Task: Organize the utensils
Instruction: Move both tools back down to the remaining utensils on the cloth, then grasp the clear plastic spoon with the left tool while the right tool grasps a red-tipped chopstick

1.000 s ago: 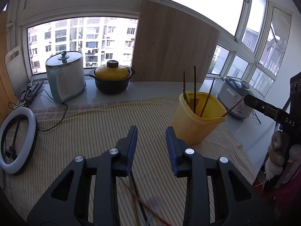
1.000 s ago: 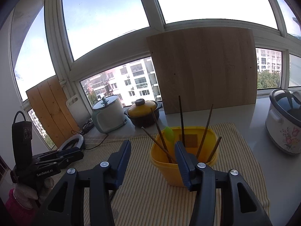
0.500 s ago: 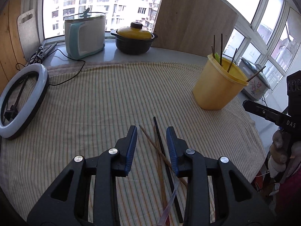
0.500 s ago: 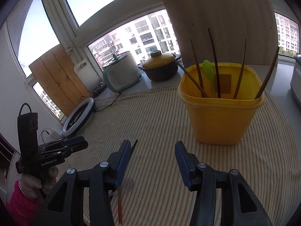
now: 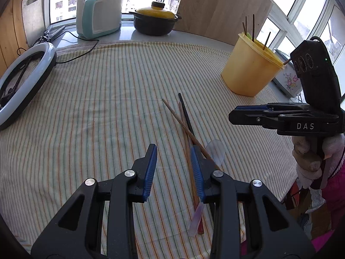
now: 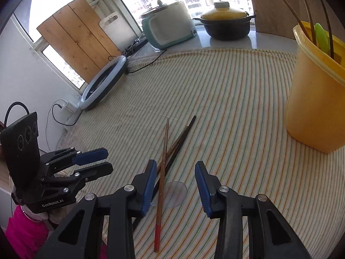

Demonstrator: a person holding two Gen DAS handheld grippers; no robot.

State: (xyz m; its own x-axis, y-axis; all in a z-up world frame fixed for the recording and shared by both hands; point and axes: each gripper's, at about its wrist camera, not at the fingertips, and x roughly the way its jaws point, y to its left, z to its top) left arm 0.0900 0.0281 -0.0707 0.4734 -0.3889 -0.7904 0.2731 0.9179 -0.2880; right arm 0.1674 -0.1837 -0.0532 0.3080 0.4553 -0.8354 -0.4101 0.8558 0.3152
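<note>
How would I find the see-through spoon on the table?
Look at the striped cloth, then the little pile of chopsticks in front of the yellow tub. The clear spoon lies among them; it alone is see-through with a round bowl.

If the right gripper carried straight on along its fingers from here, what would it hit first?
Most likely the loose utensils on the striped cloth: the right gripper, jaws open and empty after closing a little, points down at the clear spoon and the red-tipped chopstick. Depth is hard to judge.
</note>
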